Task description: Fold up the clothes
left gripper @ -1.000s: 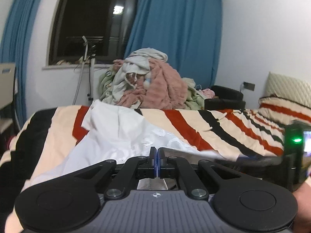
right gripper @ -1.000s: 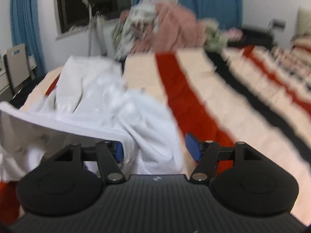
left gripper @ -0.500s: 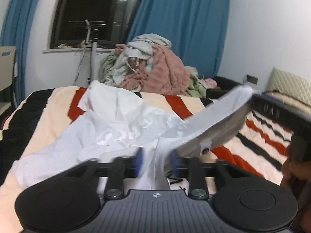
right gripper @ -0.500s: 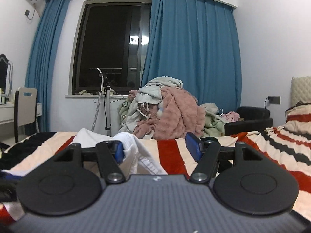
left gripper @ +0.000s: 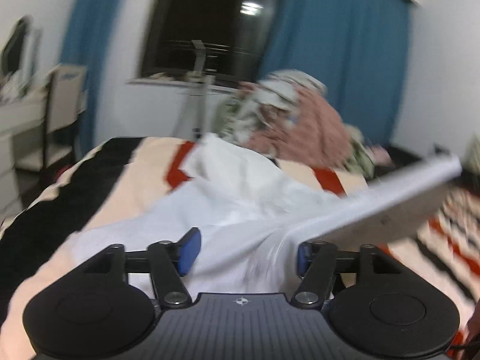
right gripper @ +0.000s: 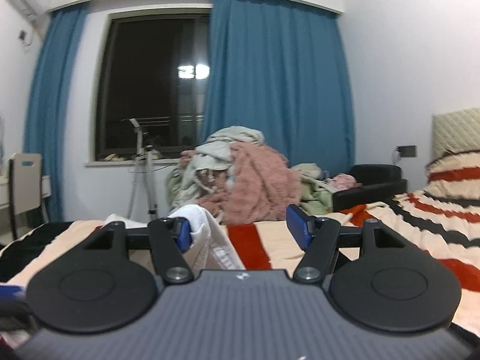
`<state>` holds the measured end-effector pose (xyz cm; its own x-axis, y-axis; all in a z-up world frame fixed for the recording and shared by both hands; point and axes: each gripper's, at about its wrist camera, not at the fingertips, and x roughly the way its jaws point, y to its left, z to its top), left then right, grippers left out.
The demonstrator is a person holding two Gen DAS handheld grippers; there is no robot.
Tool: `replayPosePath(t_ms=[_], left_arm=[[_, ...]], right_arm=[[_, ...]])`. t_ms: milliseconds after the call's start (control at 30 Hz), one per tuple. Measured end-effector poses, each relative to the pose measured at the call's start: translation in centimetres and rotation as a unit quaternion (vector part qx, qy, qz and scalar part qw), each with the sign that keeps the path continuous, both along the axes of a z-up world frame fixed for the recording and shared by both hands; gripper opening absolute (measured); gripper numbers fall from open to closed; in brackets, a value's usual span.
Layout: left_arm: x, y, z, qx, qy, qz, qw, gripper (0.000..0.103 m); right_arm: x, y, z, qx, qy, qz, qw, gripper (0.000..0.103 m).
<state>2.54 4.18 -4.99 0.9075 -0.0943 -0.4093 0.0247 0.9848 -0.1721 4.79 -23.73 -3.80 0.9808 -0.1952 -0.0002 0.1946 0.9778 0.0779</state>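
- No brand or writing can be read: a small woven tag on the white garment [right gripper: 222, 255] in the right wrist view is too blurred to make out, and the chair [right gripper: 25, 177] carries only a small blue mark.
- The white garment [left gripper: 240, 198] is plain, thin and crumpled, spread loosely over the bed [left gripper: 126, 186], whose cover has cream, red and black stripes.
- One edge of the garment rises off the bed as a taut band toward the upper right of the left wrist view, where it blurs.
- The left tongs [left gripper: 244, 250] are opening, their blue pads apart; white cloth lies between them, but neither pad presses on it.
- The right tongs [right gripper: 241, 229] stand apart and point level across the bed.
- A fold of the white garment with a ribbed hem lies against the inner side of the left-hand pad [right gripper: 183, 234] in the right wrist view; the other pad is clear of it, so nothing is clamped.
- Beyond the bed, a pile of clothes [right gripper: 240, 177] in pink, pale green and grey sits heaped below the blue curtains [right gripper: 276, 90] and beside the dark window [right gripper: 153, 90].
- A standing garment steamer [right gripper: 144, 165] is in front of the window sill, and a black armchair [right gripper: 372, 183] is to the right of the pile.
- The left wrist view is motion-blurred.
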Motion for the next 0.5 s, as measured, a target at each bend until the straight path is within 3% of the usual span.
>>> replayPosePath(t_ms=[133, 200, 267, 333, 500], left_arm=[[-0.3, 1.5, -0.6, -0.021, 0.062, 0.033, 0.9973, 0.066], [-0.3, 1.0, -1.3, -0.004, 0.092, 0.045, 0.9947, 0.069], [-0.4, 0.5, -1.6, 0.019, 0.107, 0.047, 0.9929, 0.070], [-0.8, 0.8, -1.5, 0.016, 0.104, 0.057, 0.9928, 0.071], [-1.3, 3.1, -0.9, -0.042, 0.078, 0.088, 0.9922, 0.076]], right_arm=[[0.7, -0.9, -0.5, 0.008, 0.012, -0.017, 1.000, 0.065], [1.1, -1.0, -0.9, 0.004, 0.023, -0.019, 1.000, 0.067], [1.2, -0.7, -1.4, -0.010, 0.035, -0.026, 0.999, 0.068], [1.7, -0.6, -1.9, -0.014, 0.058, -0.033, 0.998, 0.068], [4.3, -1.7, -4.9, 0.023, 0.209, -0.014, 0.977, 0.069]])
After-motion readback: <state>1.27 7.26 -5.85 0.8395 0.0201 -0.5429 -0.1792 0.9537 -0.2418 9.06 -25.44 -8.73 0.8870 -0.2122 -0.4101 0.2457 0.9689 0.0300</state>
